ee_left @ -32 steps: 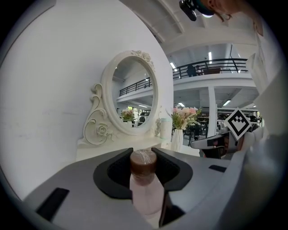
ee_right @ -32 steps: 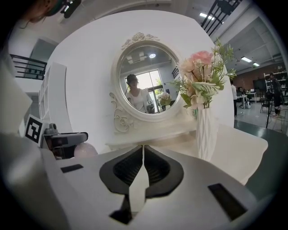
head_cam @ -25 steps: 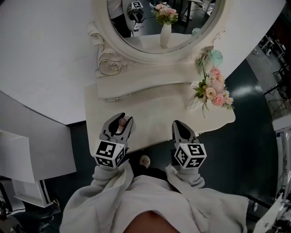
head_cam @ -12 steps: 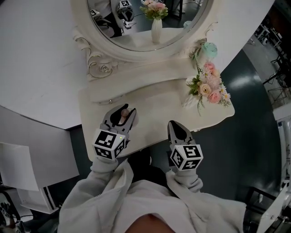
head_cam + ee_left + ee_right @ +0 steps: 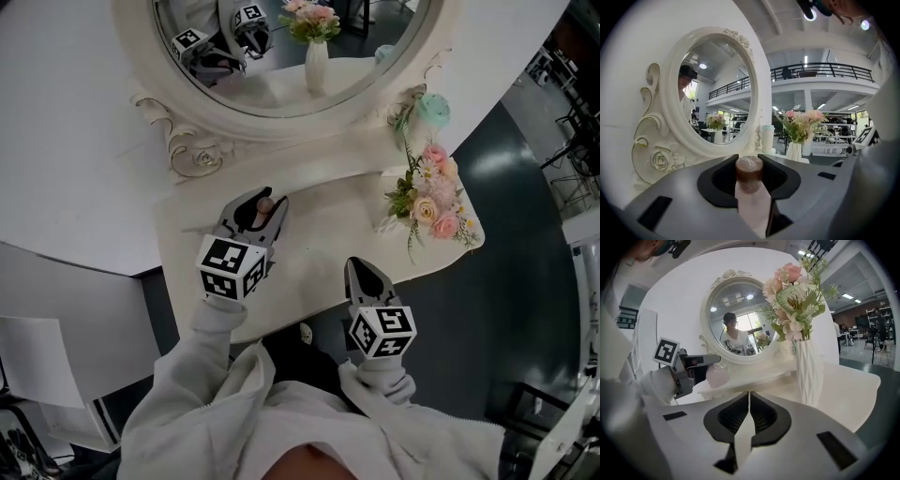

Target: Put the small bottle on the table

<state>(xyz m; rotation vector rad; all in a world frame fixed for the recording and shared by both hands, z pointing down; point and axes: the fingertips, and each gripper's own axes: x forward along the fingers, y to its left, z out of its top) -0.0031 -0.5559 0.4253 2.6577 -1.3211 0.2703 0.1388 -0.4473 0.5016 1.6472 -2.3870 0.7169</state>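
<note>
A small pale pink bottle with a brown round cap stands upright between the jaws of my left gripper, which is shut on it. In the head view the gripper holds the small bottle over the cream dressing table, in front of the oval mirror. The right gripper view shows the bottle hanging above the tabletop. My right gripper is shut with nothing in it, at the table's near edge.
A white vase of pink flowers stands at the table's right end, close by in the right gripper view as a ribbed vase. A raised shelf runs under the mirror. Dark floor lies right of the table.
My left gripper has carried the bottle forward over the tabletop toward the mirror. The right gripper has barely shifted at the table's near edge.
</note>
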